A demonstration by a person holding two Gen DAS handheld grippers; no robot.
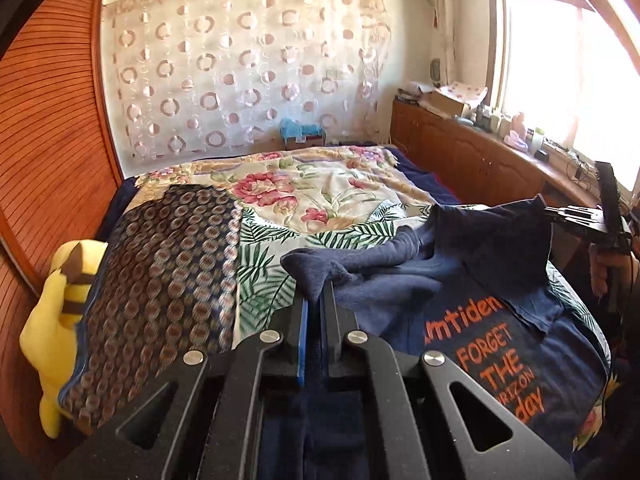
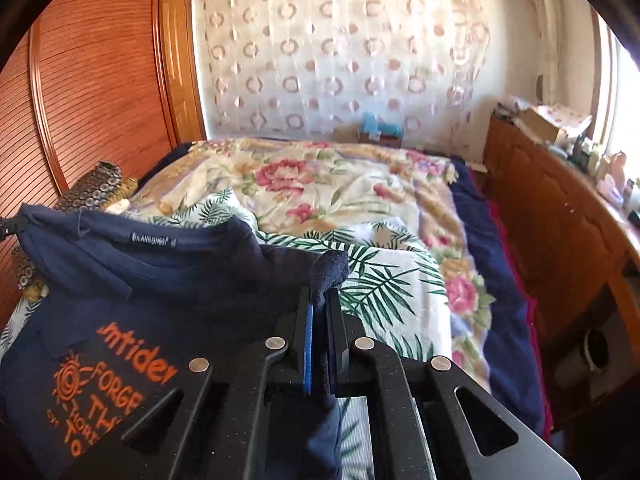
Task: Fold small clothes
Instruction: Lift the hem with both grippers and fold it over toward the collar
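While clamped on navy cloth, left gripper [image 1: 316, 300] and right gripper [image 2: 320, 300]: each pinching a bunched edge of the navy T-shirt [image 1: 500, 320] over the floral bedspread [image 1: 312, 184]. Upper part raised and turned toward the orange print; first fold under way, not laid flat. Remaining: setting down, further folds. Nearby, patterned cloth [image 1: 168, 280], untouched.

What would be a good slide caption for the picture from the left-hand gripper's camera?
Left gripper pinches an edge of a navy T-shirt with orange lettering, lifted over a floral bedspread.
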